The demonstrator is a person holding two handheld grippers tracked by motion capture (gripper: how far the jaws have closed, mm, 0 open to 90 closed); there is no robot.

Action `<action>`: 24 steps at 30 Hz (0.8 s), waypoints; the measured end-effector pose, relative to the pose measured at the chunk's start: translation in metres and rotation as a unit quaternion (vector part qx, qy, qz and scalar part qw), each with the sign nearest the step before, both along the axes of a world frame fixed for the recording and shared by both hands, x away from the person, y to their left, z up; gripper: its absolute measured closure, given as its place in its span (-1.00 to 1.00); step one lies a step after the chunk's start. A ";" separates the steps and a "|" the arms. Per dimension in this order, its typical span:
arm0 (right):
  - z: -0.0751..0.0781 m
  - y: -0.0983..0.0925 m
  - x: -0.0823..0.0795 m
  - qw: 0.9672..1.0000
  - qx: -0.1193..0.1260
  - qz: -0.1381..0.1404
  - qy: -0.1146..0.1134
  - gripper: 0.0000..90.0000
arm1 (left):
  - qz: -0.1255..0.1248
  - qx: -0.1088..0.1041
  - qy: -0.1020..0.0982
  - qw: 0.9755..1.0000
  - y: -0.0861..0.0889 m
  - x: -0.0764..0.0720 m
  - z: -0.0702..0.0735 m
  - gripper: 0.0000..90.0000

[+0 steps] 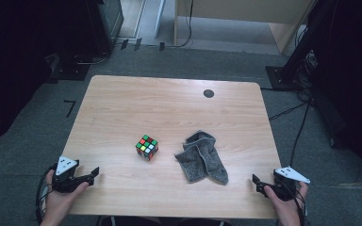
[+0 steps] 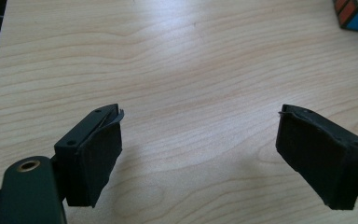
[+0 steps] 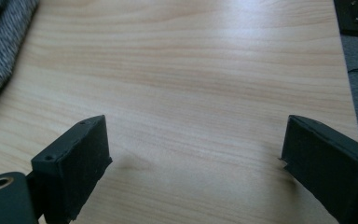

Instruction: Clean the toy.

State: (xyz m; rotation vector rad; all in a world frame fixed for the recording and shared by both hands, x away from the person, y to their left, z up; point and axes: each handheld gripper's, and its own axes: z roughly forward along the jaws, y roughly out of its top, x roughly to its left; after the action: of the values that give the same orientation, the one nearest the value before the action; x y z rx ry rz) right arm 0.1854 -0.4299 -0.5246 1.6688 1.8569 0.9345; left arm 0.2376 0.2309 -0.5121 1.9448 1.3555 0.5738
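Two grippers, one per hand, both low at the near edge of the wooden table (image 1: 122, 99). Far left: left gripper (image 1: 90, 175) held in the person's left hand (image 1: 61, 197), grey three-cornered plate on top, tips pointing right toward the table's middle. Its own view has the jaws spread wide, nothing between them, bare wood grain below. Left gripper (image 2: 200, 116) there sits over bare table, with a corner of the Rubik's cube (image 2: 356, 14) at top right, well apart from the pads.

Centre: Rubik's cube (image 1: 147, 147) resting on the table, green, red, yellow and white stickers on its top face. Just right of it, near but not touching, a crumpled grey cloth (image 1: 201, 157), folded loosely over itself. Small dark round spot (image 1: 209, 93) near the far edge of the table.

Far right: right gripper (image 1: 258, 182) in the right hand (image 1: 287, 202), tips pointing left, at the table's near right corner. Its own view: right gripper (image 3: 196, 140) jaws also wide apart, empty, wood beneath; grey cloth (image 3: 0, 42) edge at upper left, clear of the pads. Grey carpet floor (image 1: 28, 155) around the table.
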 end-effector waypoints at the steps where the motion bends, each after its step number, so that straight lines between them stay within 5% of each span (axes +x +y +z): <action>1: 0.000 0.002 0.001 1.000 -0.010 0.004 0.007 -0.83 | 0.000 0.008 0.001 1.000 -0.002 0.000 -0.001 -0.67; 7: -0.001 0.008 0.002 0.999 -0.037 0.025 0.015 -0.84 | -0.007 0.053 -0.001 0.999 -0.013 -0.001 -0.004 -0.65; 14: -0.002 0.008 0.001 0.999 -0.036 0.028 0.015 -0.84 | -0.015 0.027 0.015 0.999 -0.010 0.002 -0.005 -0.62; 24: -0.001 0.010 0.000 0.999 -0.036 0.015 0.016 -0.84 | -0.021 0.029 0.016 0.999 -0.010 0.003 -0.005 -0.63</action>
State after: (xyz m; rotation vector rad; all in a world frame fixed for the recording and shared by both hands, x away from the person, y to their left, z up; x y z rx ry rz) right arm 0.1853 -0.4196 -0.5260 1.6264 1.9181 0.8482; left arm 0.2406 0.2208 -0.5173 2.0313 1.3275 0.5692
